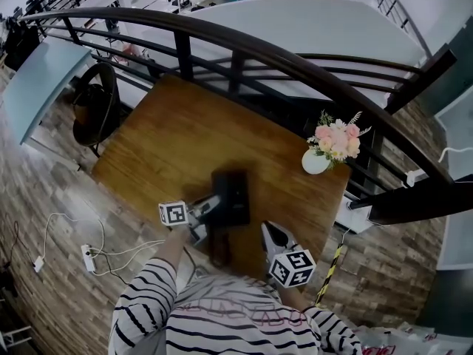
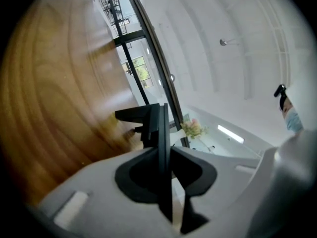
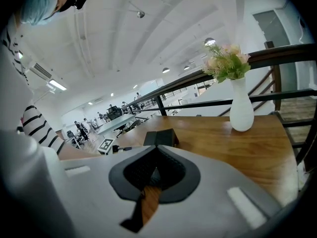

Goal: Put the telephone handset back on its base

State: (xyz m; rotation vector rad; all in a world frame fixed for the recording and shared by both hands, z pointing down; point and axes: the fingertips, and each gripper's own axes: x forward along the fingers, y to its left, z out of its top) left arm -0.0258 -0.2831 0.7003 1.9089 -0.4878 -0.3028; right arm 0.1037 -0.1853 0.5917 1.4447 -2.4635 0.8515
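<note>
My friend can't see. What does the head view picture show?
A black phone sits on a wooden table, the left gripper clamped on its left side. The right gripper hangs shut and empty nearby. A white vase of pink flowers stands at the table's right edge, by a dark railing.

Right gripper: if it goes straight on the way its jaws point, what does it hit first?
Probably the black telephone base, almost dead ahead of the right gripper; how far off is unclear.
</note>
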